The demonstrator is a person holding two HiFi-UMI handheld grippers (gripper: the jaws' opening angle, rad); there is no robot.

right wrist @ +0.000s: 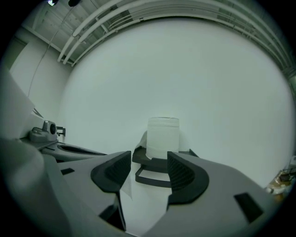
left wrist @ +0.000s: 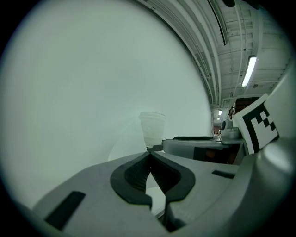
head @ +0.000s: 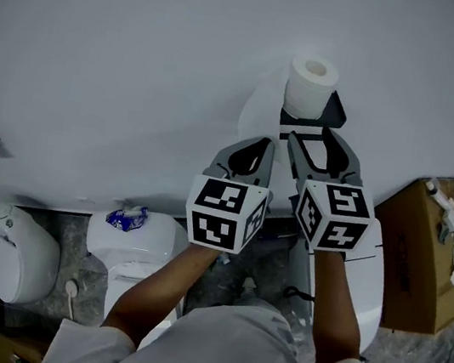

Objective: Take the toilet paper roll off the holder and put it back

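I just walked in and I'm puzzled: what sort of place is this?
Probably a bathroom mock-up inside a big hall: a toilet paper roll stands on a black wall holder, a white toilet sits below, and the industrial ceiling carries a strip light.

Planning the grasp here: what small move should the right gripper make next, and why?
Probably ease the right gripper forward: its jaws stand apart, and the white toilet paper roll stands upright on the black wall holder ahead, not yet between them.
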